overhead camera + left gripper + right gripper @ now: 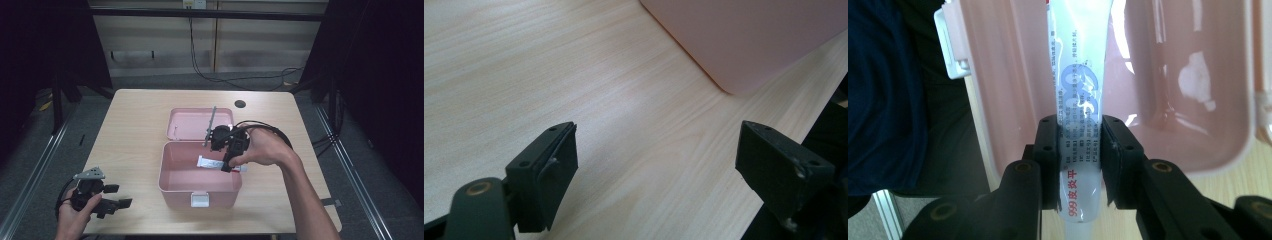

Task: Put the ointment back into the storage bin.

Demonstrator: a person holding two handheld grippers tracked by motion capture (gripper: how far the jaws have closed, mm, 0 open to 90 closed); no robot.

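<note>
We clamp our right gripper on the white tube, over the open pink box. Our left gripper gapes empty at the box's eight o'clock.

The high view is dim, and its sides fall off to near black; only the table is evenly lit, with soft shadows. In the right gripper view white glare streaks the glossy inside of the box, and the tube is bright and slightly soft. The left gripper view is sharp, with close jaws a little blurred.
</note>
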